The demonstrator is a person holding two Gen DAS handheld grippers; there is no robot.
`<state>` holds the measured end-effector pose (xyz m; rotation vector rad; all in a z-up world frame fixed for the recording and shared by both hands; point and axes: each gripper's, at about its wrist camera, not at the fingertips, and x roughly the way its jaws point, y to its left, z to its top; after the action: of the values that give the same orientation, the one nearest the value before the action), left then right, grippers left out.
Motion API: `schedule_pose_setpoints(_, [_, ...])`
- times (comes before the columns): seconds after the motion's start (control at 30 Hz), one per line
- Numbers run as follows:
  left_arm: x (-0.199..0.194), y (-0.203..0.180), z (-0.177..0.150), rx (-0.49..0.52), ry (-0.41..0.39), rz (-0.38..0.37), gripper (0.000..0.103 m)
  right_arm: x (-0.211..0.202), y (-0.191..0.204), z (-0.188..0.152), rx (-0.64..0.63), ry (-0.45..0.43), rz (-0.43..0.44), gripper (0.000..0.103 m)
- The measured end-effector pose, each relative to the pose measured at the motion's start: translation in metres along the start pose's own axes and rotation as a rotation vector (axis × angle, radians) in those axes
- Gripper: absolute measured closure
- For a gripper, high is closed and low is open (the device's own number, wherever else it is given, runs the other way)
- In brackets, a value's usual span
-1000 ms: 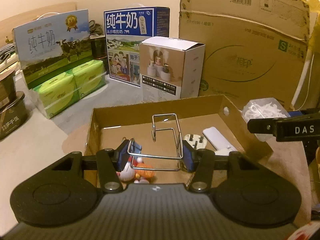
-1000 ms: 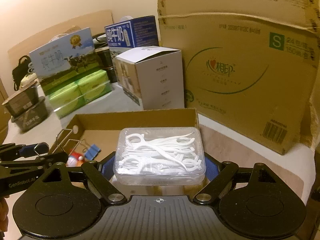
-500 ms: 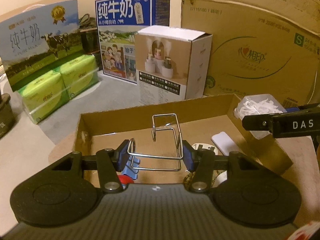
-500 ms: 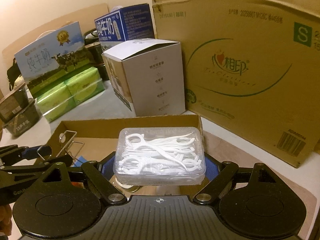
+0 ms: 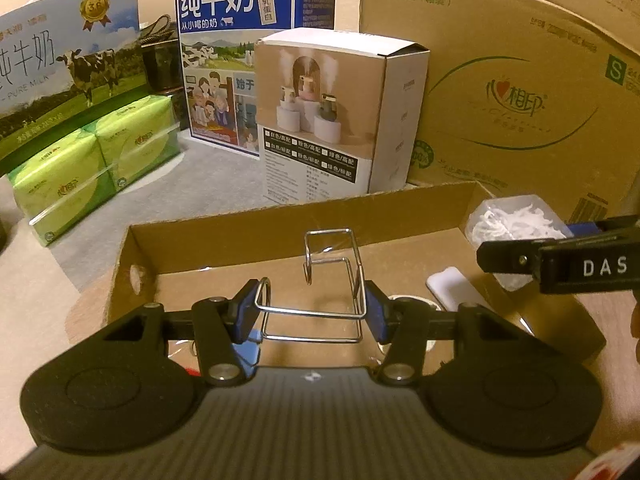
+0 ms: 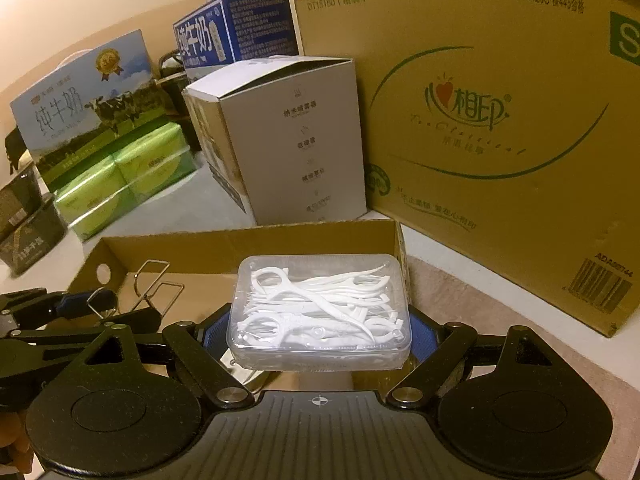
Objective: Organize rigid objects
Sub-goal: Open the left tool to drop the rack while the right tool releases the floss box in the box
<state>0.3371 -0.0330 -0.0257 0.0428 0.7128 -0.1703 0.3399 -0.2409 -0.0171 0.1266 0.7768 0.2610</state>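
**Left gripper** (image 5: 310, 312): clamped on a bent wire rack (image 5: 320, 280), blue pads pressing its two sides. Centre of the left wrist view, over the open cardboard tray (image 5: 280, 236).

**Right gripper** (image 6: 318, 338): jaws set wide and clamped on a clear floss-pick box (image 6: 318, 312), lid up and level. Lower centre of the right wrist view, over the tray's (image 6: 248, 236) right end; the same box shows at the right edge of the left view.

**Tray contents:** white flat piece (image 5: 452, 288) at centre right of the left view. Other small items lie under the gripper body and are too hidden to name.

**Surroundings:** white product box (image 5: 340, 120) and large brown carton (image 5: 520, 100) just behind the tray's far wall.

**Handling note (judgement):** both items appear ready to be set down. Lower each to the tray floor before releasing. Place the rack on bare floor left of the white piece; its wire may snag on a pad, so part the jaws fully before drawing back. Keep the box level and clear of the right wall.
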Motion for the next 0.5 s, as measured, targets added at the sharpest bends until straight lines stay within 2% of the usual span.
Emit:
schedule_pose_setpoints(0.13, [0.008,0.002,0.002,-0.016,-0.001,0.011,0.048,0.005,-0.002,0.0,0.009,0.002,0.0,0.018])
schedule_pose_setpoints(0.5, [-0.005,0.015,-0.005,-0.031,-0.004,0.026,0.048,0.005,-0.001,-0.001,0.014,0.009,0.003,0.018])
